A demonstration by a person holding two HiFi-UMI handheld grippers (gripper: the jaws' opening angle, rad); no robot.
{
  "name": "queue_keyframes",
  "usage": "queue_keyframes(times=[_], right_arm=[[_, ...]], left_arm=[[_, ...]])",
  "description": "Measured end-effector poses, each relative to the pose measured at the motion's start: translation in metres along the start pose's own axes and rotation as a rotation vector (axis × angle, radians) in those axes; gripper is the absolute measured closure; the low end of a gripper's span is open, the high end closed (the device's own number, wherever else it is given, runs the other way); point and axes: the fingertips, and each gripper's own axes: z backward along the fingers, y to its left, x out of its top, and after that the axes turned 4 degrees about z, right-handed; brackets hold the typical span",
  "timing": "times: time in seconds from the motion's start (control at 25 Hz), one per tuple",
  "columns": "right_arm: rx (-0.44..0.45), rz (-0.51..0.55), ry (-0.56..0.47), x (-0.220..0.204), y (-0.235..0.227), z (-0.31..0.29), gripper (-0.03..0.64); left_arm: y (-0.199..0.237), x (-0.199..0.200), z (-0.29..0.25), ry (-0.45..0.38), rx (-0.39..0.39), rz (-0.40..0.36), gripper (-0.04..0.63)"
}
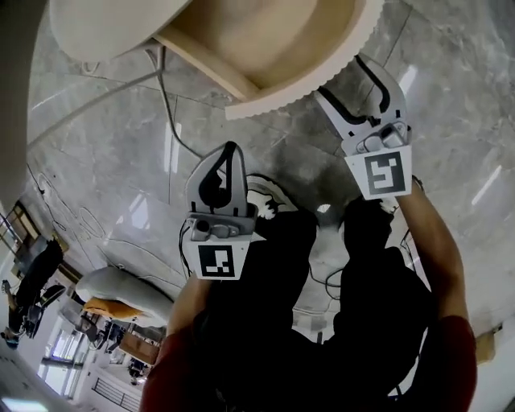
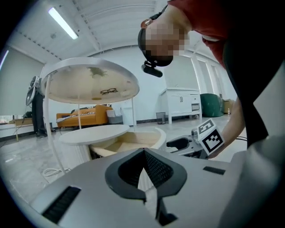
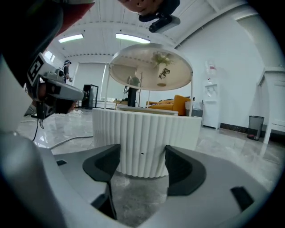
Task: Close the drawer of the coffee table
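The round white coffee table (image 1: 105,24) fills the top of the head view, and its drawer (image 1: 265,40) is pulled out, showing a pale wood inside and a ribbed, curved front. My right gripper (image 1: 344,80) is open just short of that ribbed front (image 3: 142,138), which stands ahead between the jaws without touching them. My left gripper (image 1: 232,148) hangs lower and left over the floor, shut and empty. In the left gripper view the open drawer (image 2: 133,142) lies ahead under the table's lower top (image 2: 95,133), with the right gripper (image 2: 196,142) beside it.
Grey marble floor (image 1: 451,96) lies all round. A thin cable (image 1: 173,121) runs from under the table. My legs and a white shoe (image 1: 265,193) are below the grippers. An orange sofa (image 2: 82,115) and a white cabinet (image 2: 182,102) stand far behind.
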Motion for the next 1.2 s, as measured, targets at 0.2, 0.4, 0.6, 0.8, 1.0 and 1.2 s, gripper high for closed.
queue_keyframes(times=[0.2,0.4,0.6,0.8,1.0,1.2], right_arm=[[0.010,0.007,-0.073,0.010,0.000,-0.015,0.313],[0.025,0.063,-0.168,0.021,-0.001,-0.027,0.314],[0.035,0.024,-0.095,0.009,0.000,-0.041,0.314],[0.024,0.020,-0.099,0.019,-0.003,-0.051,0.313],[0.029,0.027,-0.104,0.021,-0.003,-0.062,0.313],[0.028,0.009,-0.099,0.024,-0.003,-0.076,0.313]], left_arm=[[0.033,-0.023,-0.003,-0.034,0.116,0.012,0.584],[0.057,-0.042,-0.008,-0.046,0.174,0.026,0.584],[0.078,-0.067,-0.008,-0.001,0.212,0.107,0.584],[0.069,-0.061,-0.013,-0.025,0.193,0.002,0.583],[0.064,-0.075,-0.017,0.012,0.185,0.053,0.584],[0.066,-0.078,-0.019,0.015,0.176,0.043,0.584]])
